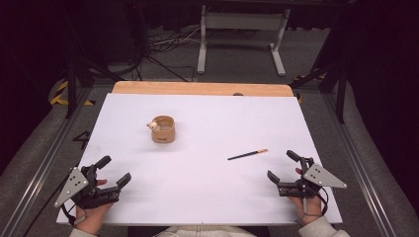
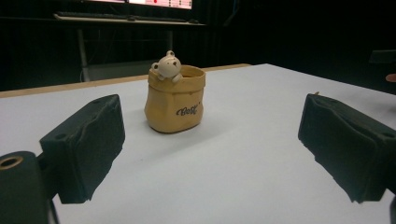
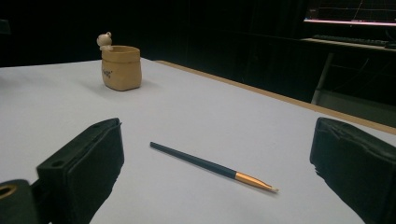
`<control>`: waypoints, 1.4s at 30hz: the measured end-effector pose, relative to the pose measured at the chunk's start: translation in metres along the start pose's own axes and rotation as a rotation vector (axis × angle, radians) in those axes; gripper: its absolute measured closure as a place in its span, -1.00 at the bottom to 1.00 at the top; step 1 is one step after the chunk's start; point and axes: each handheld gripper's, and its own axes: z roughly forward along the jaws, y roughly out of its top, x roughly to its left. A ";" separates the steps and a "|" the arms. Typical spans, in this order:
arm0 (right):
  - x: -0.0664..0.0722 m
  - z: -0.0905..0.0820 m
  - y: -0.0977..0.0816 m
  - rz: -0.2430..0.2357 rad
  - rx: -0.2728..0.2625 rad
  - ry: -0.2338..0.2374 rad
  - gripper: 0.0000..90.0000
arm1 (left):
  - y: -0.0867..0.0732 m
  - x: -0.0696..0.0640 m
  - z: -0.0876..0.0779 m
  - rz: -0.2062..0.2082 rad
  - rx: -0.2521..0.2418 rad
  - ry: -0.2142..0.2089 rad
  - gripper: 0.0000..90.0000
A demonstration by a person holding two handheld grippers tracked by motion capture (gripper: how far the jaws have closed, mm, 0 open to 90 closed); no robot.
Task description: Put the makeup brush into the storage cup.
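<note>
Resting low at about seven o'clock on the white table (image 1: 207,197), the left gripper (image 1: 115,171) has its jaws spread wide with nothing between them, and a hand grips it from below. The right gripper (image 1: 282,165) sits at about five o'clock, likewise released and empty. Near the right gripper, toward its eleven o'clock, lies the dark pencil (image 1: 247,154) with an orange band by its pale tip (flat on the sheet, apart from both jaws). In the right gripper view the pencil (image 3: 212,166) lies between the two black jaws but farther out. The tan pot (image 1: 163,129), with a small bear figure on its rim, stands upright left of the table's centre, at about one o'clock from the left gripper, well apart from the pencil.
</note>
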 end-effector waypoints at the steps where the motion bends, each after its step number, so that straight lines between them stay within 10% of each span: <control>1: 0.000 0.000 0.000 0.002 0.001 0.001 -0.93 | 0.000 0.000 0.000 -0.001 0.001 0.000 -0.82; 21: 0.000 -0.003 0.008 0.046 -0.041 0.017 -0.99 | 0.001 0.001 0.000 -0.007 0.007 0.001 -0.82; 42: -0.034 0.034 0.044 0.062 0.067 0.042 -0.98 | 0.001 0.001 -0.002 -0.010 0.010 0.015 -0.83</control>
